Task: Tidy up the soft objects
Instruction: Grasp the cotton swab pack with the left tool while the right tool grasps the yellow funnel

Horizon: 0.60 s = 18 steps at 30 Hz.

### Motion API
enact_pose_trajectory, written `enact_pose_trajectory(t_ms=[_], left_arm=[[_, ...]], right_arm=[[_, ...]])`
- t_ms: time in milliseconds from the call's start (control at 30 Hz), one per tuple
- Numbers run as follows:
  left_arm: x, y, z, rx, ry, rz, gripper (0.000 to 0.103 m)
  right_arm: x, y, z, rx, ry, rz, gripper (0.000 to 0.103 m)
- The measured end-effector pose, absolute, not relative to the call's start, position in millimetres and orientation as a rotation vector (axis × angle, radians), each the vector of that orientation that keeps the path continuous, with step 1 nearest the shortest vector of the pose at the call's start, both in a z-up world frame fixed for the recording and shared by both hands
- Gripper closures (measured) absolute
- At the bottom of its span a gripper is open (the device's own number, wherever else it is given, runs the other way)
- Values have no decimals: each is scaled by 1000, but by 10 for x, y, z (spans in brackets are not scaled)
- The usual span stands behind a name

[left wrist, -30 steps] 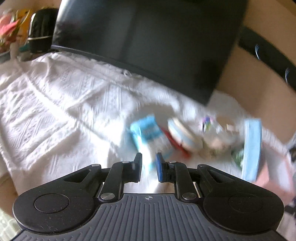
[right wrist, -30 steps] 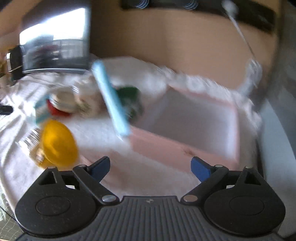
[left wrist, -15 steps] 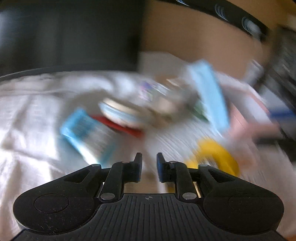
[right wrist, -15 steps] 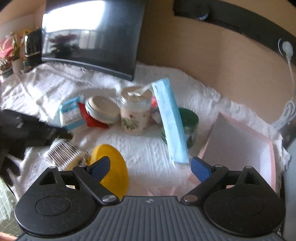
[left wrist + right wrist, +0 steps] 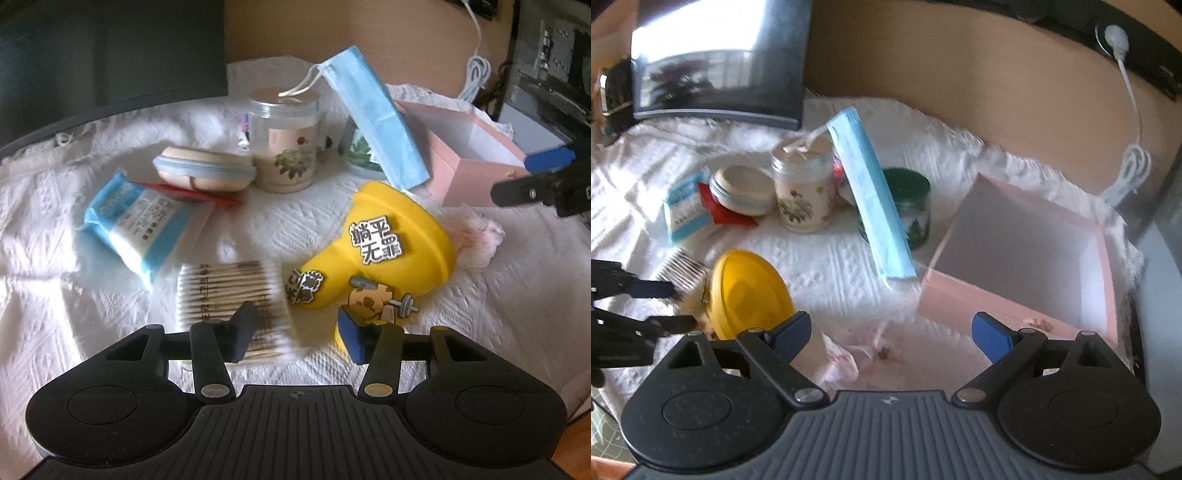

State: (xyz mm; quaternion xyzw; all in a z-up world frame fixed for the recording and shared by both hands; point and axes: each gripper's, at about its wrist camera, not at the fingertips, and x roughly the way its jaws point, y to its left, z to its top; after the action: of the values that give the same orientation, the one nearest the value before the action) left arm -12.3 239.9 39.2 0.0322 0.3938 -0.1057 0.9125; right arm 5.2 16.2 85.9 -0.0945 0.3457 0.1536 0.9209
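A blue face mask leans tilted, its top ear loop draped over the lid of a flowered jar, its lower end down beside an open pink box. A yellow soft toy with stickers lies on its side on the white cloth. Just beside it lies a bundle of cotton swabs. A blue-and-white tissue pack lies flat nearby, and a crumpled pinkish tissue lies close to the toy
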Motion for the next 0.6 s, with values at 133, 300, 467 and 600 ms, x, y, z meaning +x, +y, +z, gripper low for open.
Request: enact_pose_trajectory(t_ms=[133, 300, 467, 600], left_arm=[[-129, 2457, 463, 62, 789, -129, 52], [-21, 2617, 454, 51, 802, -3, 54], [98, 2927, 423, -153, 807, 6, 55], [114, 2778, 387, -60, 832, -115, 40]], right_arm=[[48, 167, 883, -194, 689, 345, 8], [51, 108, 893, -166, 686, 373, 8], [-36, 129, 920, -170, 684, 437, 8], [-70, 185, 907, -170, 700, 467, 8]])
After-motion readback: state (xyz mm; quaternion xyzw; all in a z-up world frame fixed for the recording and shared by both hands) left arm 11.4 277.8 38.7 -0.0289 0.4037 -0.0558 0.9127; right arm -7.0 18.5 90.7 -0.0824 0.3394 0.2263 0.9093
